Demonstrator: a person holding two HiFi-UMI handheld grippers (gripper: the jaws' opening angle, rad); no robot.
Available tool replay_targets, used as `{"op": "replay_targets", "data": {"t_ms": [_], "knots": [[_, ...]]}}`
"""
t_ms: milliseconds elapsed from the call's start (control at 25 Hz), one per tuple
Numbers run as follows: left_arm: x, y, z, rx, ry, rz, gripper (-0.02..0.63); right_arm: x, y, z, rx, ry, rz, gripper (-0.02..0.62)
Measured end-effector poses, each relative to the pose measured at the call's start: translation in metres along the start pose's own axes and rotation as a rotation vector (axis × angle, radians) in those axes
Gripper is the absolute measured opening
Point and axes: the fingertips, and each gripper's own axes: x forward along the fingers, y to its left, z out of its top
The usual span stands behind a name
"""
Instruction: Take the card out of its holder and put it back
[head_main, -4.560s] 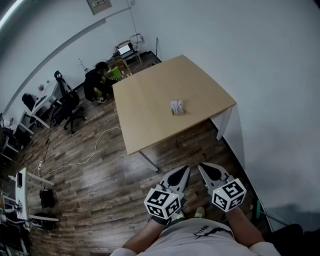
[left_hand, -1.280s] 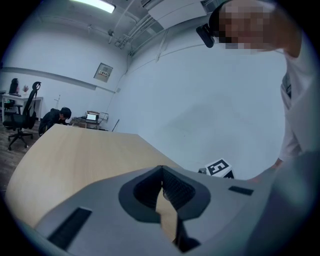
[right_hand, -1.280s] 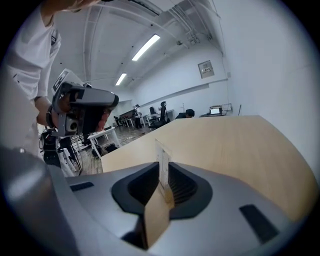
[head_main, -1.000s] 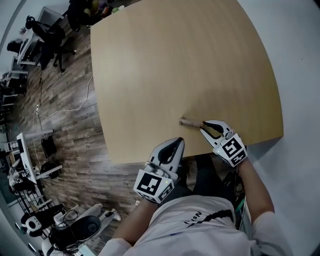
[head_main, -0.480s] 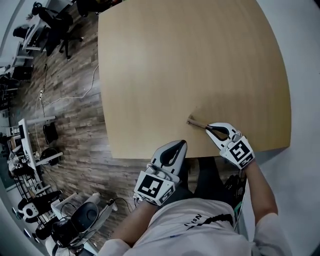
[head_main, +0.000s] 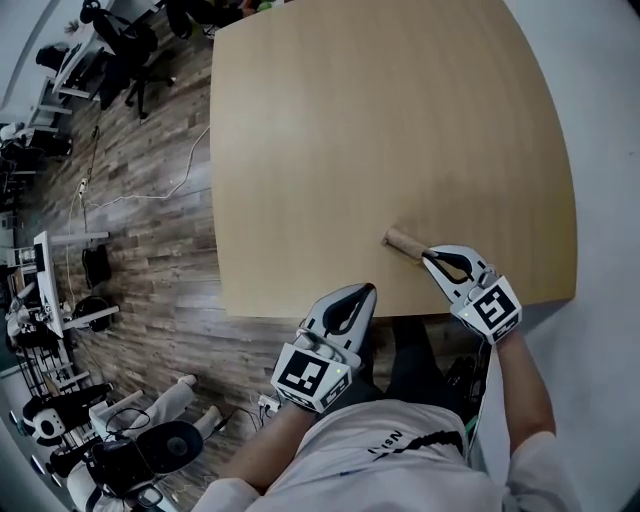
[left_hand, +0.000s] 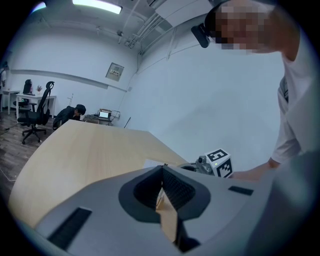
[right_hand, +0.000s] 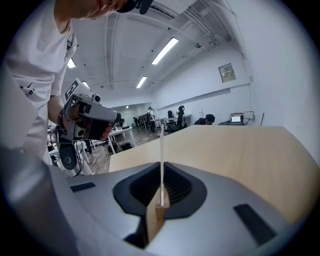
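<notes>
Since the earlier frames the person has come from well back to the counter's near edge, and the holder sits slightly further right. The card — thin, white, seen edge-on — stands upright in that small pale wooden block, so removal and return both remain. The right tool is clamped on the block; the left tool hovers nearby, closed on nothing.

An open-plan office is shown. A large pale wooden table is set on a dark wood-plank floor, across which a thin white cable is trailed. A black swivel chair, a white desk and an open laptop are ranged along white walls, beneath long ceiling strip lights.
</notes>
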Motion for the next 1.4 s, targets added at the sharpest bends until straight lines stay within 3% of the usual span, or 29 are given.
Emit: {"op": "replay_targets", "data": {"t_ms": [520,840,1120,1400], "knots": [[-0.024,-0.015,0.03,0.059,-0.101,-0.079,0.014,-0.036,0.028,0.066,0.027,-0.09,-0.099,0.026],[-0.054,-0.029,0.06,0.098,-0.139,-0.14,0.013,-0.062,0.068,0.123,0.025,-0.121,-0.185,0.026],[-0.1,-0.047,0.06,0.132,-0.181,-0.195,0.014,-0.09,0.122,0.145,0.065,-0.185,-0.24,0.026],[-0.129,-0.068,0.095,0.153,-0.225,-0.247,0.012,-0.114,0.144,0.18,0.072,-0.212,-0.265,0.026]]}}
